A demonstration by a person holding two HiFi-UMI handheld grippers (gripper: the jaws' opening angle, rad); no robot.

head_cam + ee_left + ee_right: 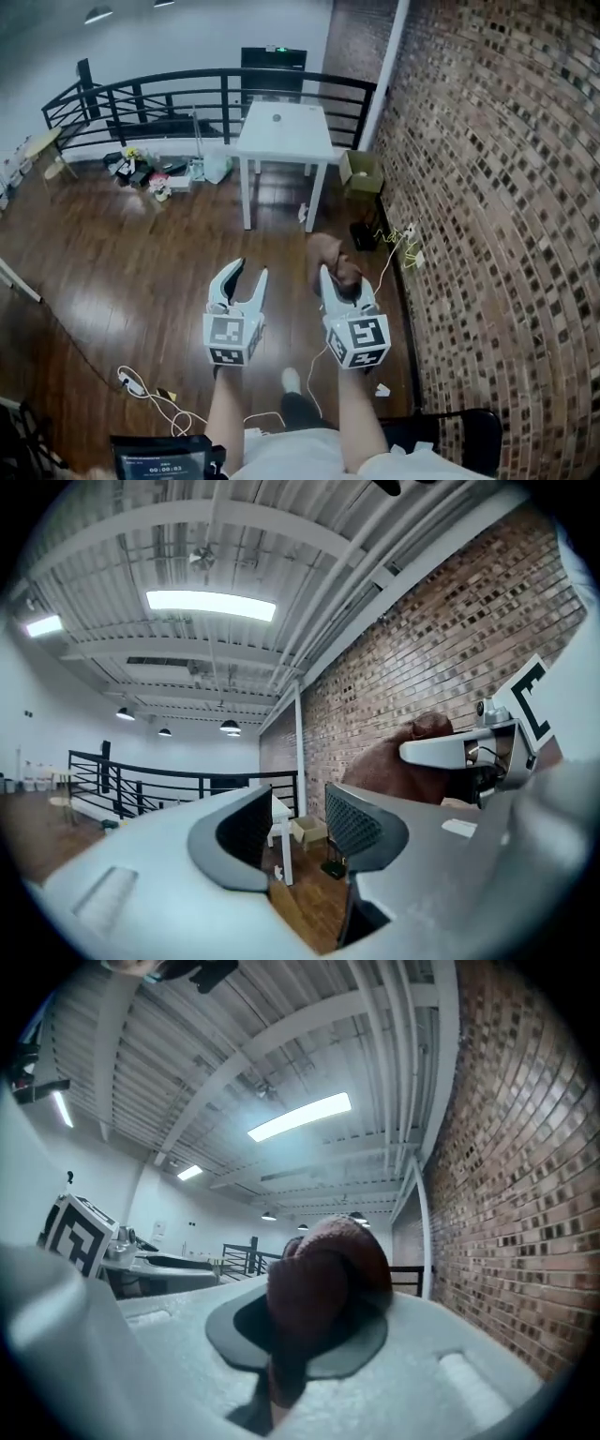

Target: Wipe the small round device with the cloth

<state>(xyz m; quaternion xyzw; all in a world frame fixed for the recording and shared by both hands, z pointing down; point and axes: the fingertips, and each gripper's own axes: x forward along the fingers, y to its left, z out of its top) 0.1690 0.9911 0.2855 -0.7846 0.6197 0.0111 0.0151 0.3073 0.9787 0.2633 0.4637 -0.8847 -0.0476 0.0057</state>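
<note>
Small round device (277, 118) sits on the white table (300, 141) at the far end of the room, near the middle of the tabletop. It's well apart from both grippers and nothing is touching it.

Cloth (330, 255) is dark reddish-brown and bunched into a lump. The right gripper (342, 281) has it: in the right gripper view the jaws are clamped on the cloth (323, 1288), with the wad bulging above the pads and a bit hanging below. The left gripper view also shows the cloth (412, 757), off to its right.

Left gripper (248, 272) is beside the right one at about the same height. Its jaws stand slightly apart with nothing between the pads; the left gripper view (291, 827) shows only the far table (279, 813) and floor through the gap.

Both grippers are held level and point toward the table. The marker cubes face the head camera, with the person's forearms below them.

Surroundings:
- wooden floor (122, 272) between the person and the table
- black railing (187, 89) behind the table
- brick wall (497, 187) along the right side
- open cardboard box (361, 172) on the floor just right of the table, at the foot of the wall
- cables (408, 239) along the base of the wall
- pile of small clutter (150, 173) on the floor left of the table
- small screen (159, 459) at the bottom left edge, print too small to read
</note>
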